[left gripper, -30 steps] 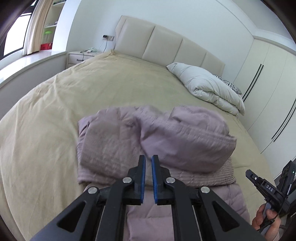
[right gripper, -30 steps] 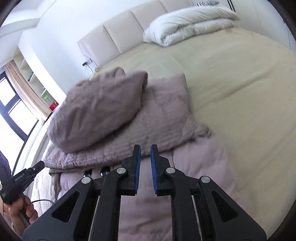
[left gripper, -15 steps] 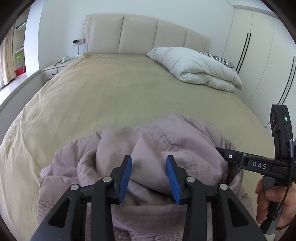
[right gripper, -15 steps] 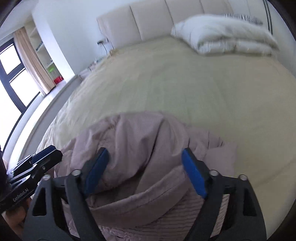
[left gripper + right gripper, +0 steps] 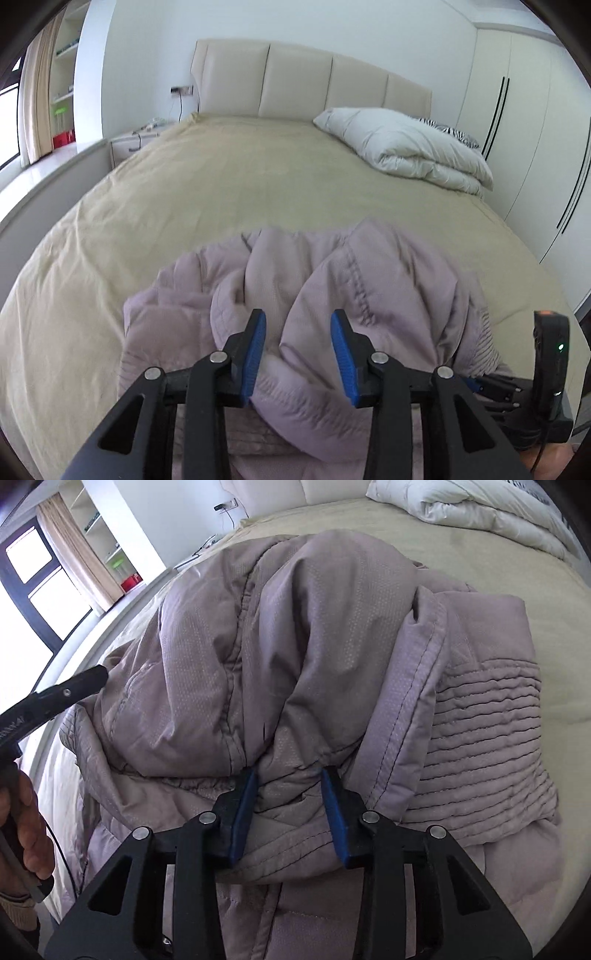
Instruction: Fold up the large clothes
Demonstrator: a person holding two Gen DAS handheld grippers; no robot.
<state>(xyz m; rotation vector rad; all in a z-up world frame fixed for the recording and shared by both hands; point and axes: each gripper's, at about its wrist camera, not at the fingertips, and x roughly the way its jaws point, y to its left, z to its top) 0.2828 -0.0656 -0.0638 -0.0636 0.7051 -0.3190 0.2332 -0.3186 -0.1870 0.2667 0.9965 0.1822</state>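
From your left wrist, the mauve padded jacket (image 5: 332, 288) lies bunched at the near end of the beige bed (image 5: 221, 192). Your left gripper (image 5: 298, 354) stands wide apart, with puffy folds bulging between its blue pads, not pinched. A white duvet (image 5: 406, 147) lies by the headboard.

From your right wrist, your right gripper (image 5: 289, 812) is parted, fabric bulging between its pads; whether it grips, you cannot tell.

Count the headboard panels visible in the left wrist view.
4. The headboard shows four upright padded panels side by side, left to right across the head of the bed. The rightmost is partly behind the white duvet.
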